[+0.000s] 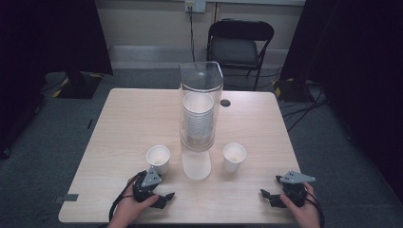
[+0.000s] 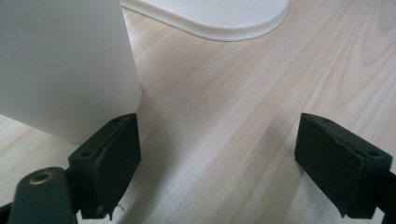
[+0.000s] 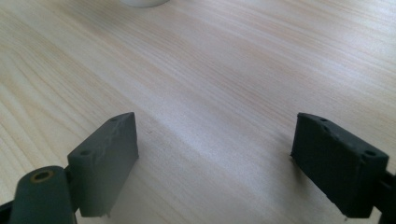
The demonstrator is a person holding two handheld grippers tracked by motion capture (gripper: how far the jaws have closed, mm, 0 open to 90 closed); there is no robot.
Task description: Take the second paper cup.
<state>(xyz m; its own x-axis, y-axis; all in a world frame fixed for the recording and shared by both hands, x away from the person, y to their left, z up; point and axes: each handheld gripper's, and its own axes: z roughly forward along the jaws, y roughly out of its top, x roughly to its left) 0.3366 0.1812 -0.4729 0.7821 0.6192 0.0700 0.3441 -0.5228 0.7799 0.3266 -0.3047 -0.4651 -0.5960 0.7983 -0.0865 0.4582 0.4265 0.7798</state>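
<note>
resting low on the near part of the table (image 1: 119, 118), the left gripper (image 1: 164, 195) has its jaws spread wide with nothing between them. a white paper cup (image 1: 158, 158) stands upright just beside it, its wall right at one jaw in the left gripper view. the right gripper (image 1: 266, 194) sits well apart at the near right, jaws likewise open and empty over bare wood. a second paper cup (image 1: 234, 156) stands farther in, ahead of the right gripper. between the cups rises a clear dispenser (image 1: 201, 107) holding a stack of cups, on a white base (image 1: 196, 165). a careless sideways sweep could likely tip the light cup. both grippers sit close to the near edge, with open wood between them
</note>
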